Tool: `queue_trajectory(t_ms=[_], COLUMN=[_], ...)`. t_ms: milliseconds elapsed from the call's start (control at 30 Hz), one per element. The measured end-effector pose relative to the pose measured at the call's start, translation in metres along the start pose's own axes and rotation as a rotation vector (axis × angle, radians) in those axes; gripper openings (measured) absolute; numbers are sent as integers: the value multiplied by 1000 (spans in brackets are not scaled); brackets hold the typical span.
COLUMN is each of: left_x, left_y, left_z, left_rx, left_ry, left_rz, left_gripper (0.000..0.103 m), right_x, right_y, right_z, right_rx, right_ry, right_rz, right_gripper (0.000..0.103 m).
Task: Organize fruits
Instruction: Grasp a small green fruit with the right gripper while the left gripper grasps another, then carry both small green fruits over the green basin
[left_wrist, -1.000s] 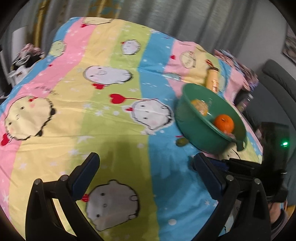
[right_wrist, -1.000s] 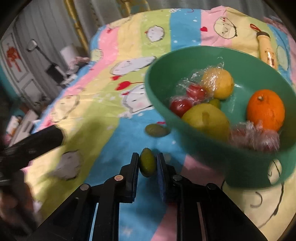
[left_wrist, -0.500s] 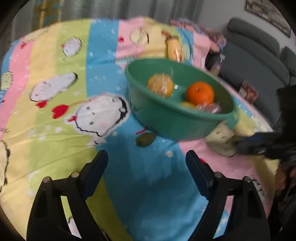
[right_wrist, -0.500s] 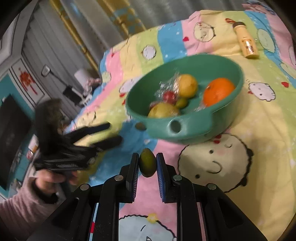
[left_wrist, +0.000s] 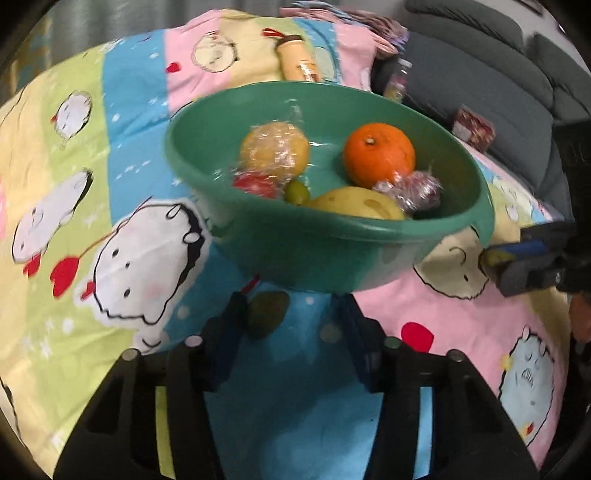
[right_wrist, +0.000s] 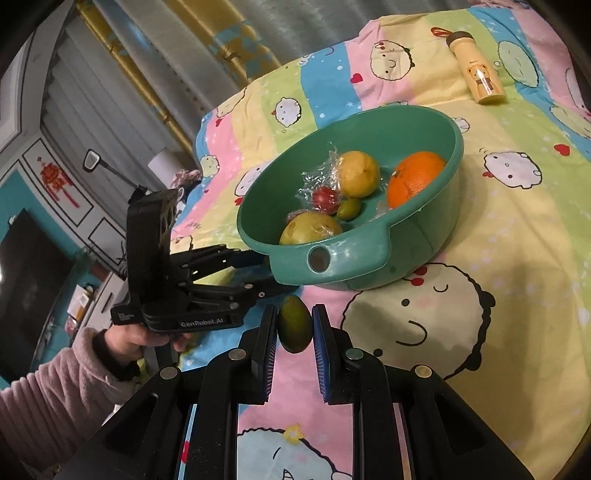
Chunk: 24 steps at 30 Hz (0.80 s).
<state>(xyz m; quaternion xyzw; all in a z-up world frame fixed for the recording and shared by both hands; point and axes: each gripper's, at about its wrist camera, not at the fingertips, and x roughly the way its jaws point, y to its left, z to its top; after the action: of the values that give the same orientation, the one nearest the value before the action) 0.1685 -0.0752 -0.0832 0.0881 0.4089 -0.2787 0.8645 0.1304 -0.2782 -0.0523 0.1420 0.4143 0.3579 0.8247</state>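
So both hands were busy at once over that bed with the striped cartoon quilt (right_wrist: 517, 258). The right gripper (right_wrist: 294, 332) was clamped on a small oval green fruit (right_wrist: 294, 329), held in the air just in front of the round green plastic basin (right_wrist: 369, 266), on the side with the handle hole. The left gripper (left_wrist: 291, 325) was down by the basin's other side with its fingers apart around a second dull green oval fruit (left_wrist: 266, 312) that was lying on the quilt, right up against the left finger and not gripped. Inside the basin there was already an orange (left_wrist: 378, 155), a yellow fruit in cling film (left_wrist: 275, 149), a big yellow-green pear-like one (right_wrist: 310, 230), a red wrapped one (right_wrist: 325, 197) and a little green one (right_wrist: 349, 209). What I'd worry about: that fruit on the quilt sat off-centre between the fingers, so closing could squirt it sideways or roll it under the basin's curve. Also the soft bedding gives, and a nudge on the rim might tip the basin. The peach-coloured bottle with the bear print (right_wrist: 478, 79) lay well apart, no trouble there.
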Motion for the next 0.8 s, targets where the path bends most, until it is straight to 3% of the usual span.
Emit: queue_trajectory(t_ms=[67,167,200,533,800], left_x=[1,-1,-1,-6,-23], left_y=[0,1,3,-6,-8], left_z=[0,-2,-2,-7,-22], left_rx=[2,-3,-14,-80,-195], left_ry=[0,-3,-2,-2,-19], left_rz=[-7,4,10,25,18], left_gripper=[44,29,19,19,19], right_x=[1,1,2,5,2], right_y=[0,1,1,5,10], right_z=[-1,-1,-1,-2,-1], right_rx=[-2,-4,-4,-14,-31], right_ry=[6,8,9,21,11], right_rz=[-7,-9,-11,-6,14], right_gripper=[21,21,21,21,20])
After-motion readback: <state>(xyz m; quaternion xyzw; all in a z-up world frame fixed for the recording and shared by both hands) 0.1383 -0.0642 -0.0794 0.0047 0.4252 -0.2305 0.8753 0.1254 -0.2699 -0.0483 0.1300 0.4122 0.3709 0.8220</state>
